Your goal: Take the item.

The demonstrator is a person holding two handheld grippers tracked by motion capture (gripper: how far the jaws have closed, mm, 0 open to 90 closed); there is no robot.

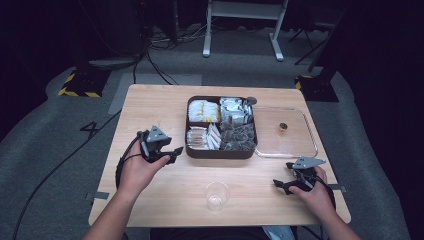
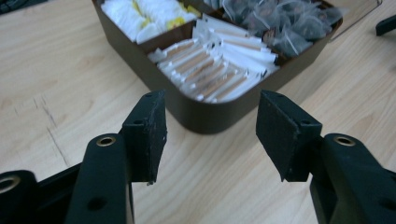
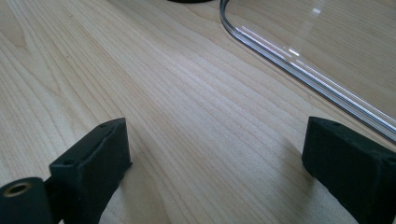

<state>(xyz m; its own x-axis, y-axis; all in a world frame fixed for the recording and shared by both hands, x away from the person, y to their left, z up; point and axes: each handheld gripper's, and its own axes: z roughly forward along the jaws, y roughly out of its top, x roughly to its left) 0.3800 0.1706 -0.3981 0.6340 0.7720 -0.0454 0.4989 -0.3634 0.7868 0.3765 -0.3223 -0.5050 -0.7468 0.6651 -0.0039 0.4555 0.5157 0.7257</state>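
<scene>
A dark brown box (image 1: 220, 154) with four compartments stands mid-table. It holds yellow-white packets (image 1: 203, 111), silver packets (image 1: 235, 110), brown stick sachets (image 1: 202, 137) and dark tea bags (image 1: 239, 136). My left gripper (image 1: 175, 154) hovers just left of the box's near-left corner, open, with nothing between its jaws. In the left gripper view the left gripper (image 2: 212, 95) points at the box wall (image 2: 205, 116), with the stick sachets (image 2: 215, 70) behind it. My right gripper (image 1: 281, 174) rests low near the table's front right, open and holding nothing. The right gripper (image 3: 218, 123) faces bare wood.
A clear lid (image 1: 295, 145) with a small knob (image 1: 283, 127) lies flat to the right of the box; the lid's rim (image 3: 299, 65) runs just past my right jaws. A clear plastic cup (image 1: 217, 196) stands upright near the front edge, between my hands.
</scene>
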